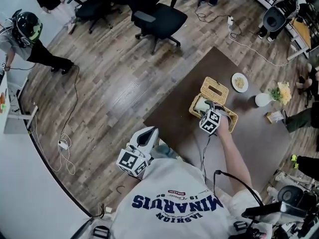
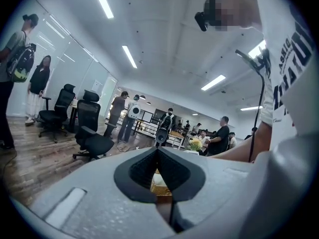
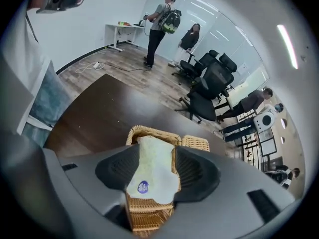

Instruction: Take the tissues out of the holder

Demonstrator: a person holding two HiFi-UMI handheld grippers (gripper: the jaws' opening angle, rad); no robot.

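Note:
A wicker tissue holder [image 1: 195, 111] stands on the dark brown table [image 1: 174, 118], and its slotted wicker lid [image 1: 215, 90] lies flat just behind it. A pale tissue pack [image 3: 152, 171] with a blue sticker sticks up out of the holder [image 3: 147, 215]. My right gripper [image 3: 153, 153] points steeply down over it, jaws wide on either side of the pack, not visibly pressing it. In the head view its marker cube [image 1: 211, 121] covers the jaws. My left gripper [image 1: 144, 138] hangs off the table's left edge by the person's torso, jaws [image 2: 158, 151] meeting at the tips with nothing between them.
A small plate of food [image 1: 239, 82] and a white vase [image 1: 263, 99] with flowers stand on the table to the right of the lid. Office chairs [image 1: 157, 16] stand on the wood floor beyond. A cable [image 1: 65, 148] lies on the floor at left. People stand in the background.

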